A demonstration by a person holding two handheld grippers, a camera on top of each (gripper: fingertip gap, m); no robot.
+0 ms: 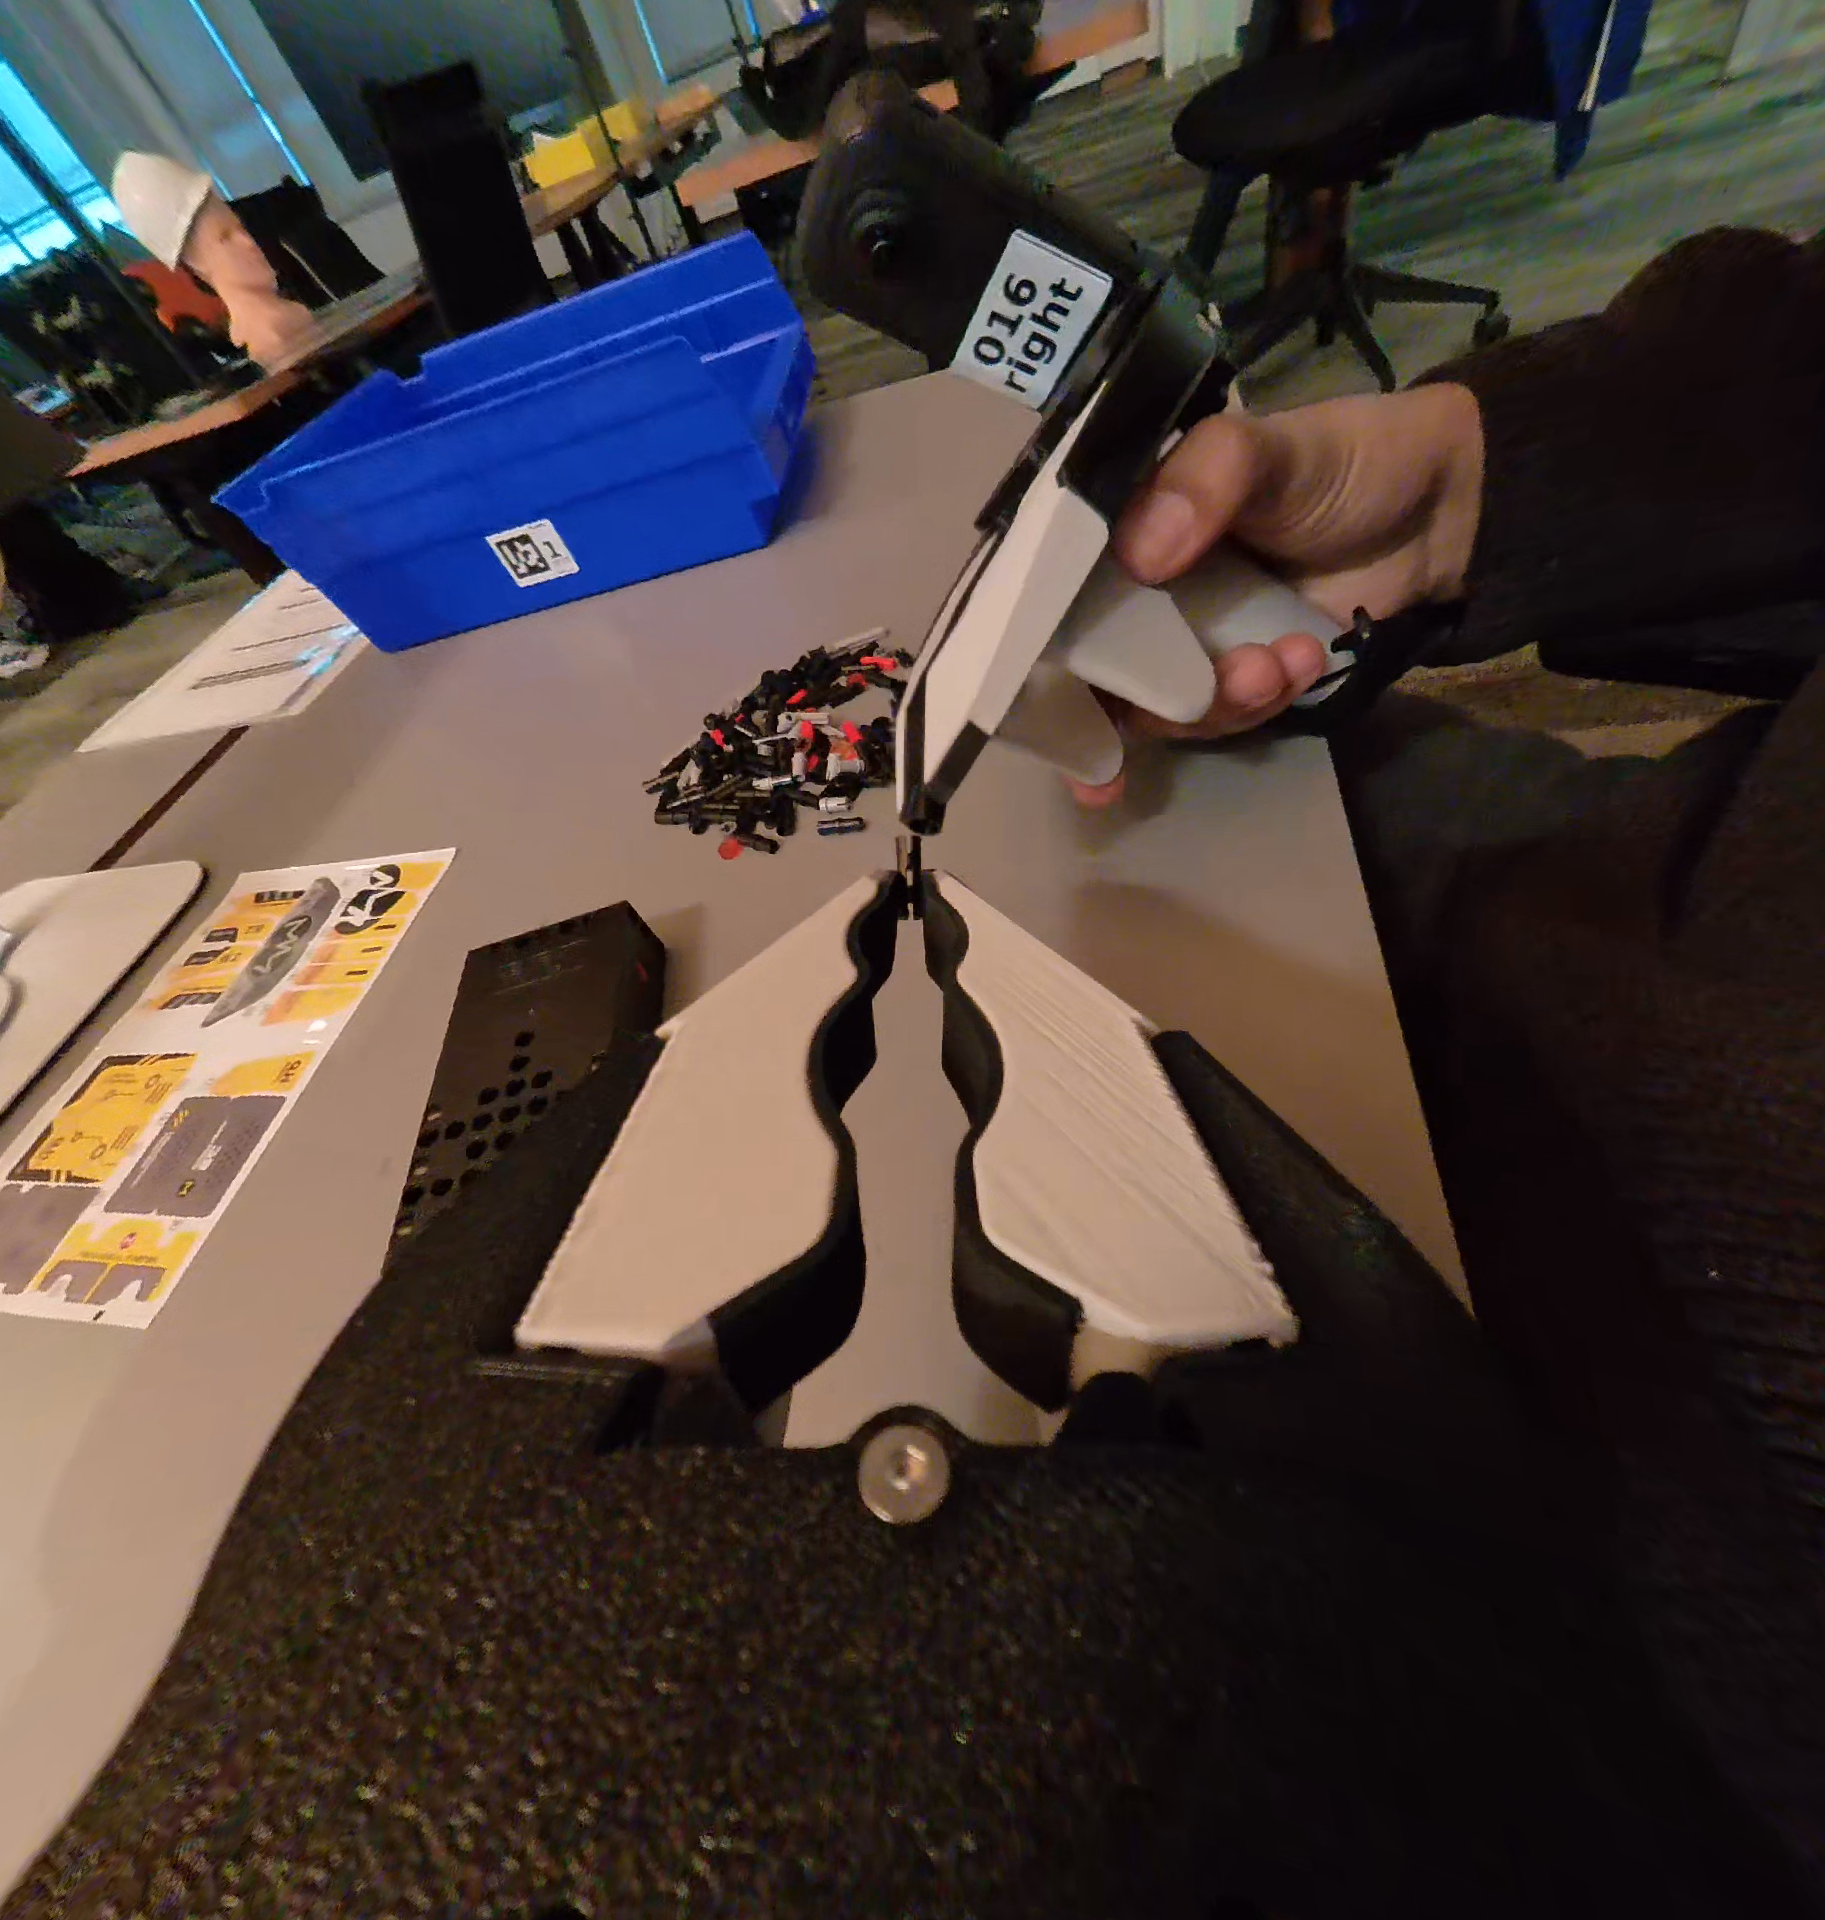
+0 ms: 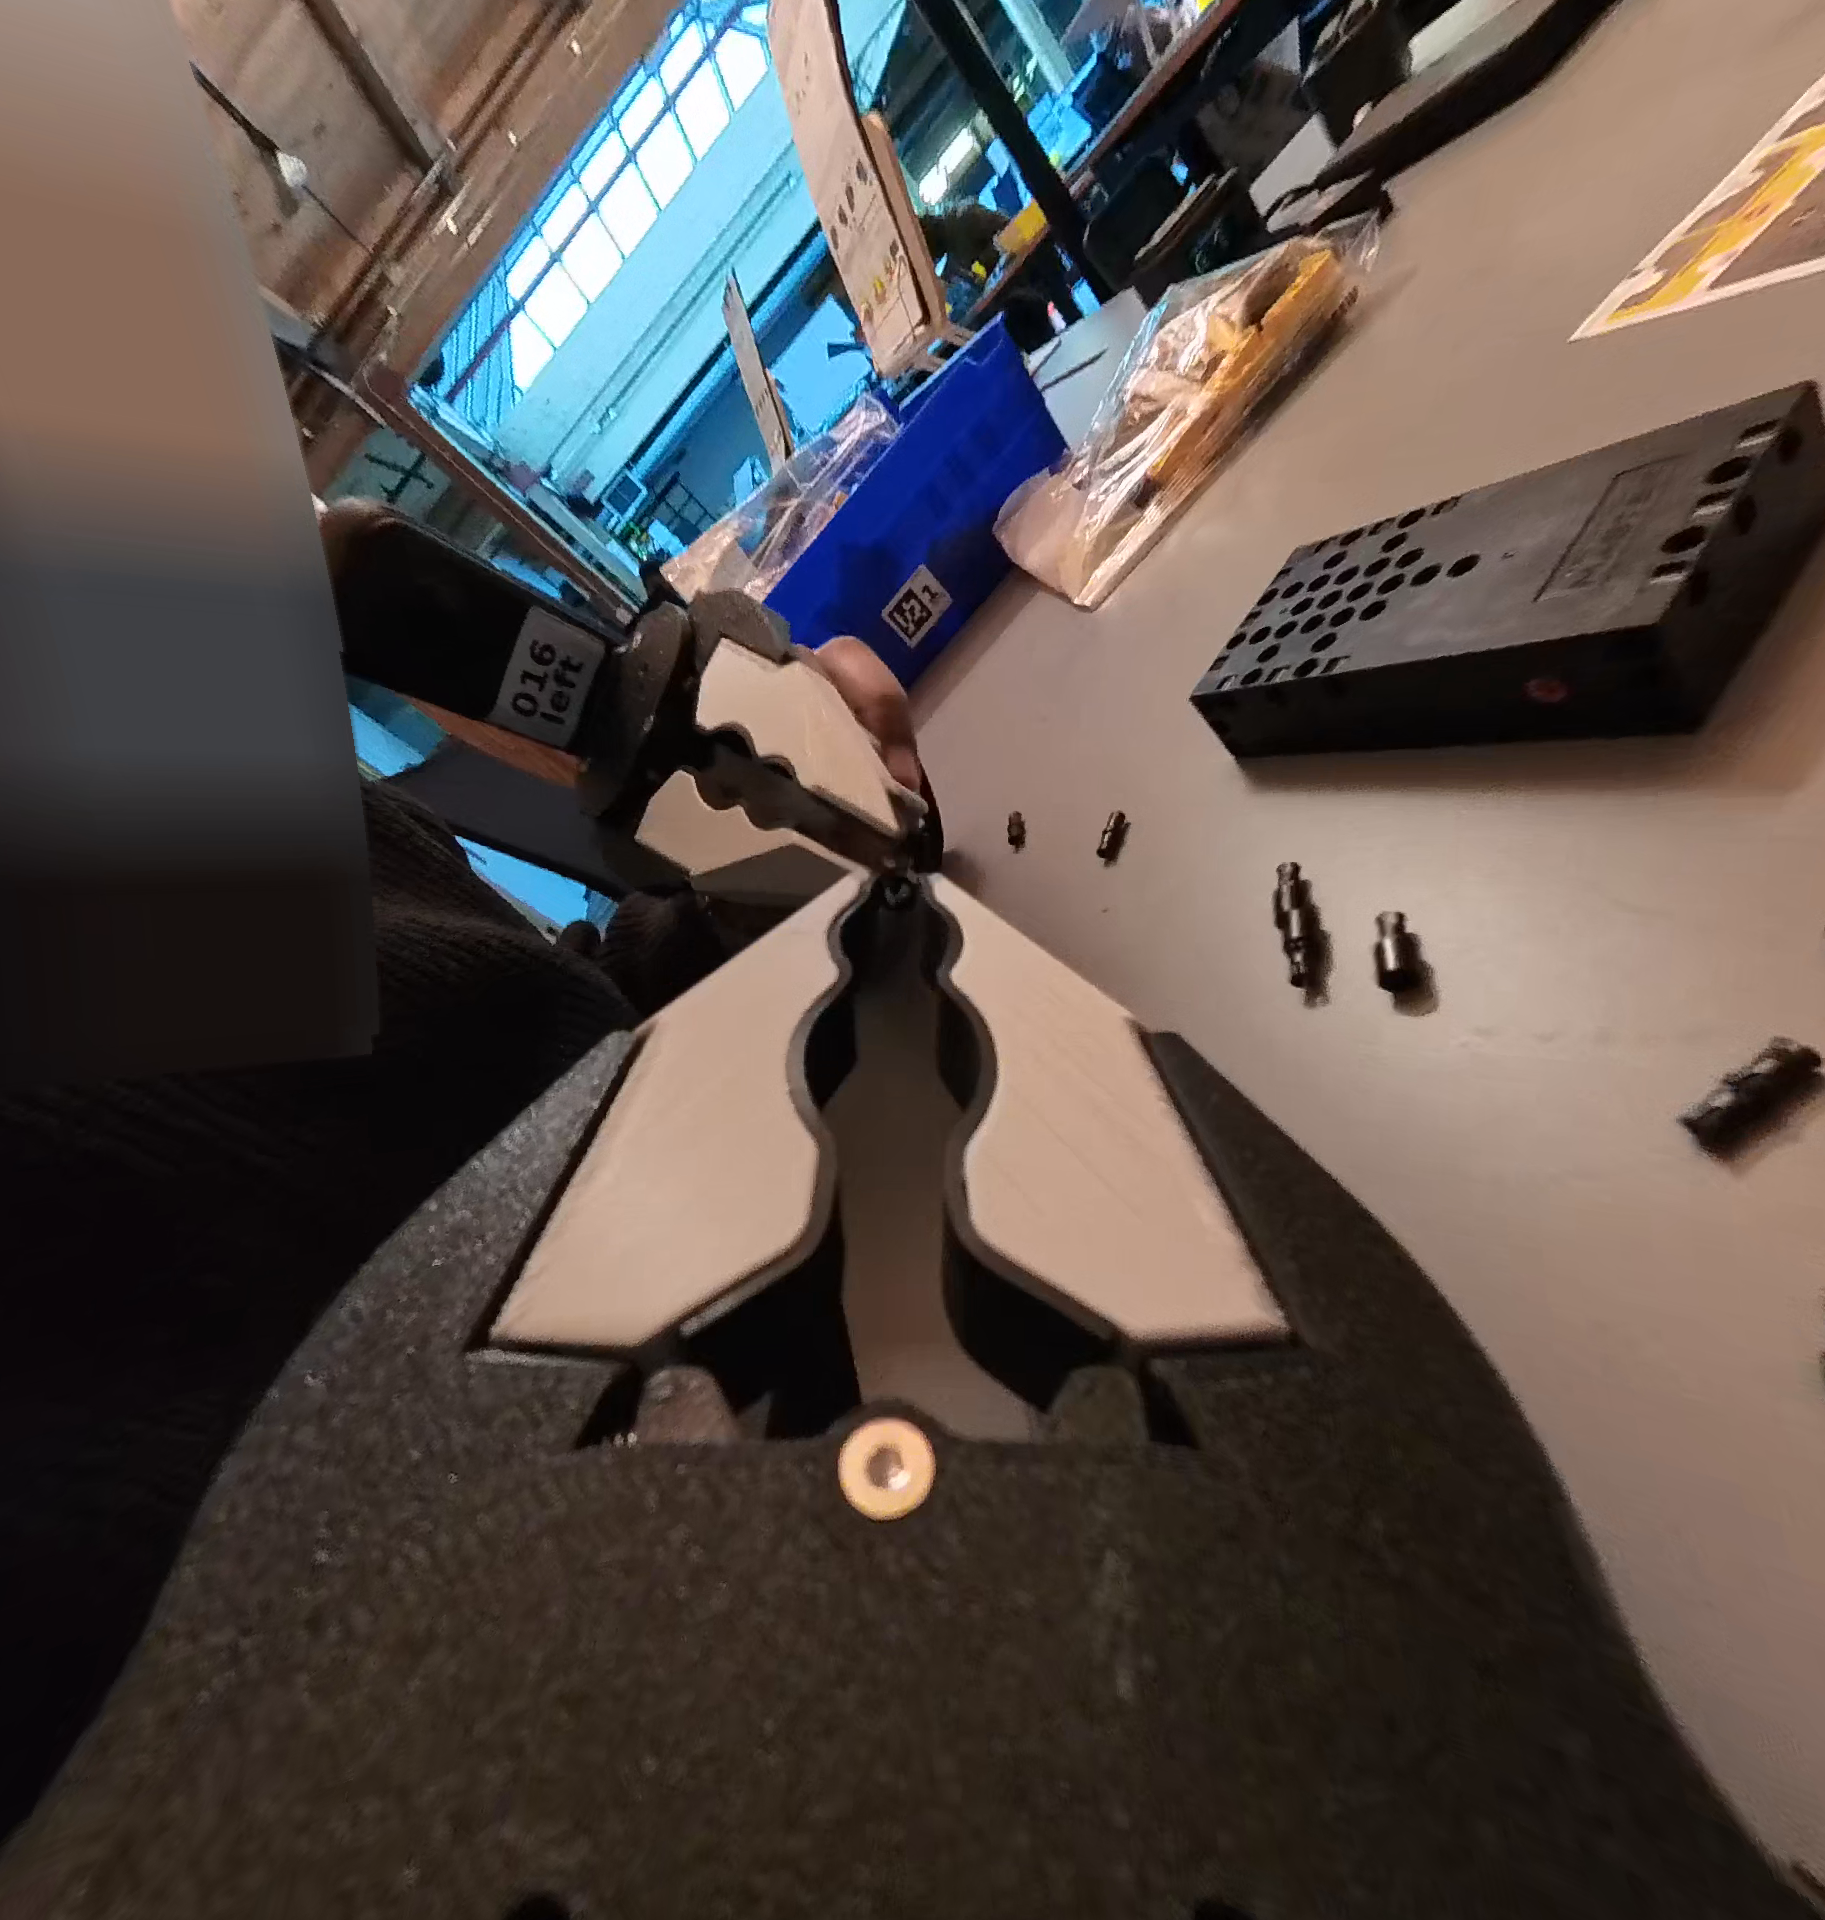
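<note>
At frame centre, the left tongs [image 1: 909,891] are closed narrow on a small black pin [image 1: 910,862]. The right tongs [image 1: 920,821] meet it tip to tip from above, also narrow, pinching the same pin. Behind them a pile of black and red pins [image 1: 773,743] lies on the grey counter [image 1: 534,748]. A blue bin [image 1: 534,457] sits upper left, a black perforated block [image 1: 549,1008] at left.

Your grey table [image 1: 534,748], bearing blue bin [image 1: 534,468], heap of small black and red pins [image 1: 783,743], black perforated block [image 2: 1531,582], yellow sticker sheet [image 1: 181,1081], bagged parts [image 2: 1188,416].
</note>
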